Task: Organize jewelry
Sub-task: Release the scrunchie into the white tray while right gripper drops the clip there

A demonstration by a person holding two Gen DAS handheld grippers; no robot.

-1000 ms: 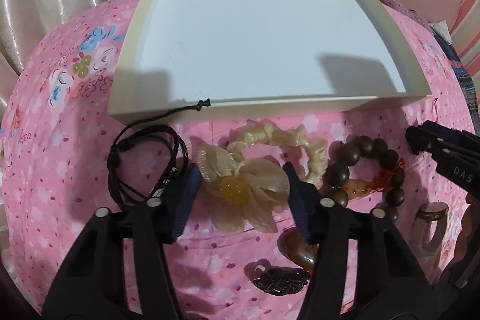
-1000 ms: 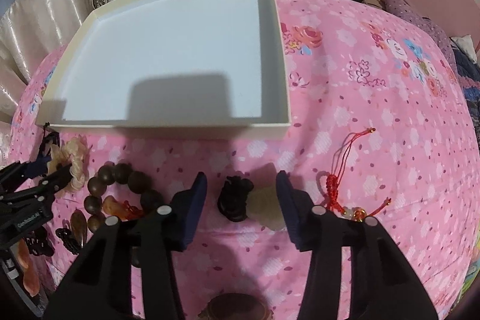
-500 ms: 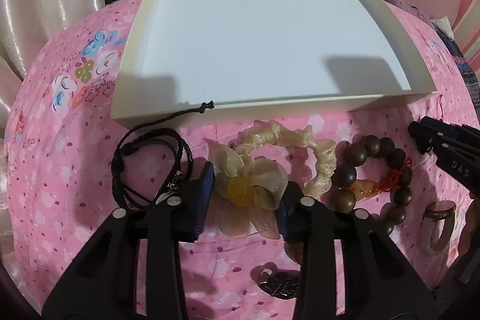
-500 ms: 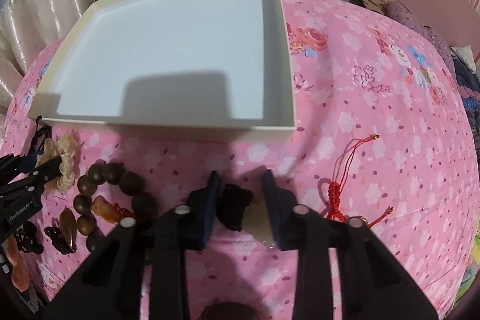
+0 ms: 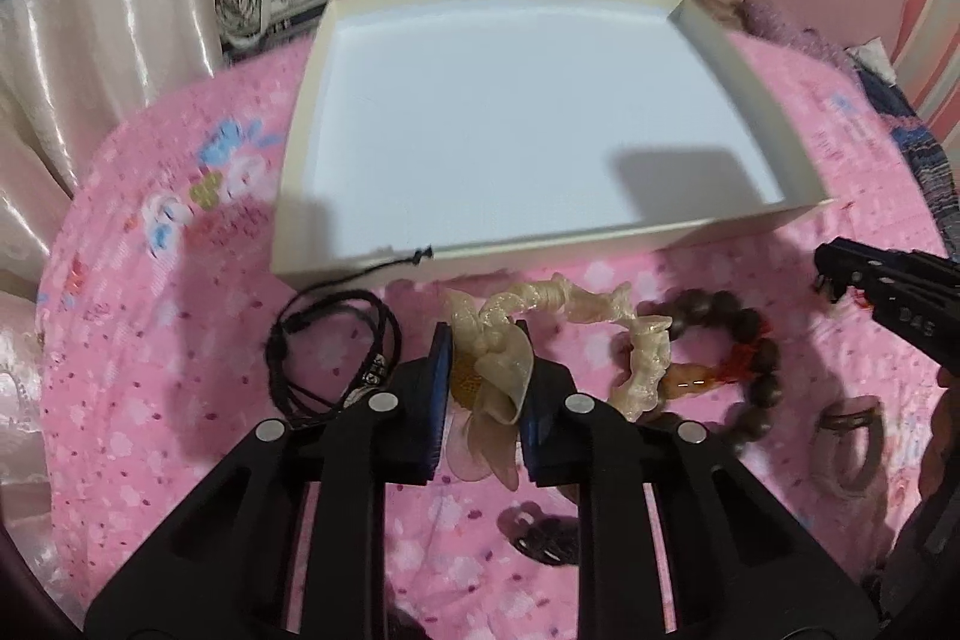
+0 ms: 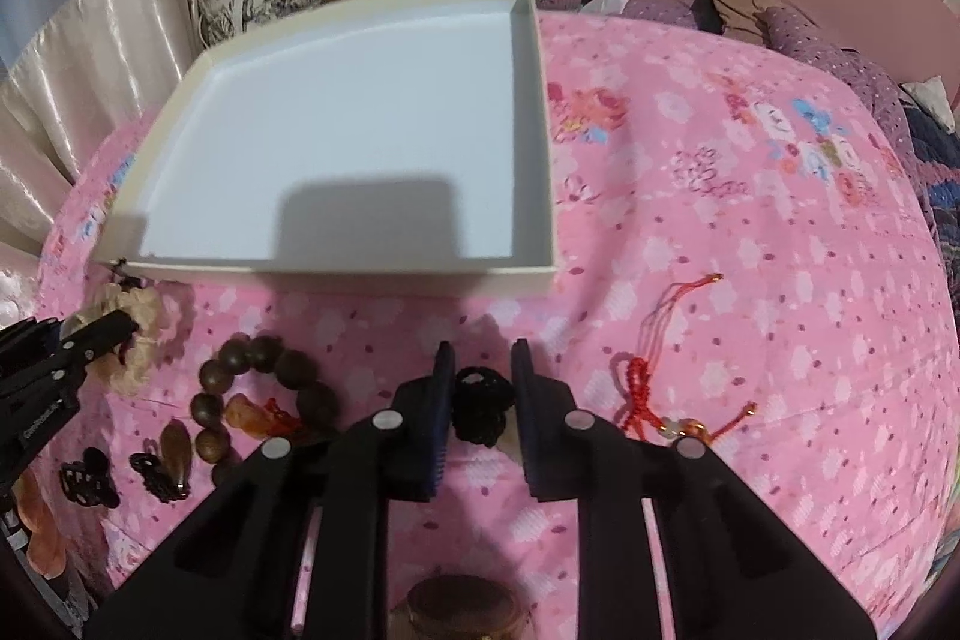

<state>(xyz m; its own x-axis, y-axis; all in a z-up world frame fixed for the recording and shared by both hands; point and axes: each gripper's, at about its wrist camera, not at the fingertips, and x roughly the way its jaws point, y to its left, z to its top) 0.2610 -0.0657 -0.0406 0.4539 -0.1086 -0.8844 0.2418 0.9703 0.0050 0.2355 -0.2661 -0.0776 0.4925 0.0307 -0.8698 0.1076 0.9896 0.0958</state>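
1. Here, our left gripper (image 5: 483, 394) is clamped on the cream organza flower scrunchie (image 5: 498, 370), its ruffled band trailing right toward the dark wooden bead bracelet (image 5: 747, 358) on the pink floral bedspread (image 5: 150, 370).
2. Our right gripper (image 6: 480, 400) is closed tight on a small black knotted ornament (image 6: 480, 409), held low over the bedspread, with something pale just behind it that we cannot make out.
3. The shallow white cardboard tray (image 6: 534, 58) sits on the far side of both grippers, with only shadows on its floor.
4. A black braided cord bracelet (image 5: 330, 352) lies just left of our left gripper, its loose end touching the tray's near wall.
5. A red knotted cord charm (image 6: 648, 394) lies right of our right gripper.
6. Near and left in the right wrist view, a brown teardrop pendant (image 6: 175, 451) and a black hair claw (image 6: 87, 478) rest apart from the beads.
7. A brown ring-shaped piece (image 5: 849, 445) lies at the near right in the left wrist view.
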